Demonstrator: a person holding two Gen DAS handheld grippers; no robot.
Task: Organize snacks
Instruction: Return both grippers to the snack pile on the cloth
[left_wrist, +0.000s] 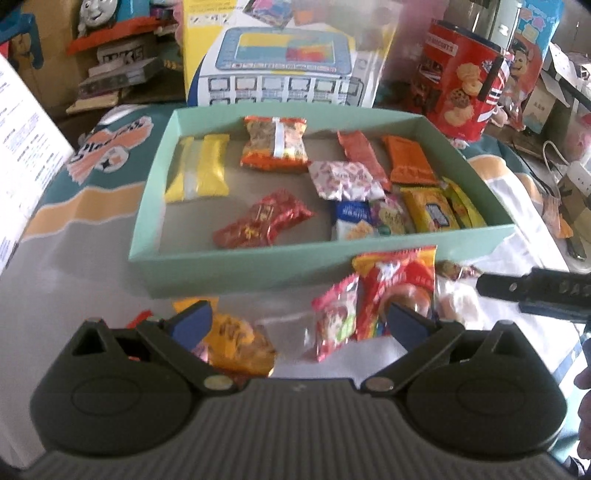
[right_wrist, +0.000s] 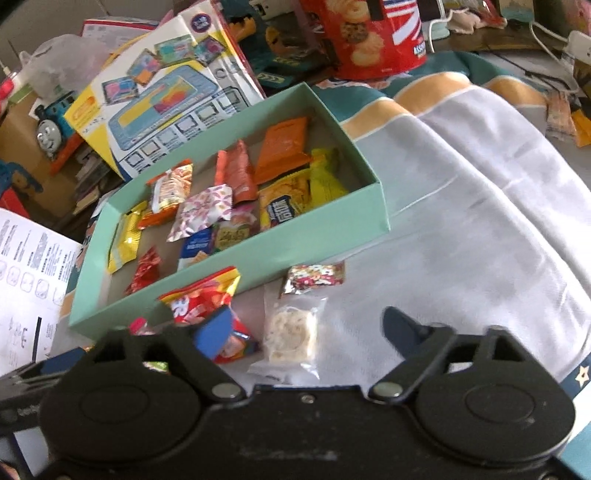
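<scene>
Snacks (left_wrist: 273, 142) fill green box (left_wrist: 236, 267); more outside.

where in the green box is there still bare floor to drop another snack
The green box has bare floor along its near-left side, between the yellow packet and the red foil packet, running to the front wall. A smaller gap lies between the yellow packet and the orange noodle packet. The right half is crowded, packets overlapping around the blue-and-white packet.
</scene>
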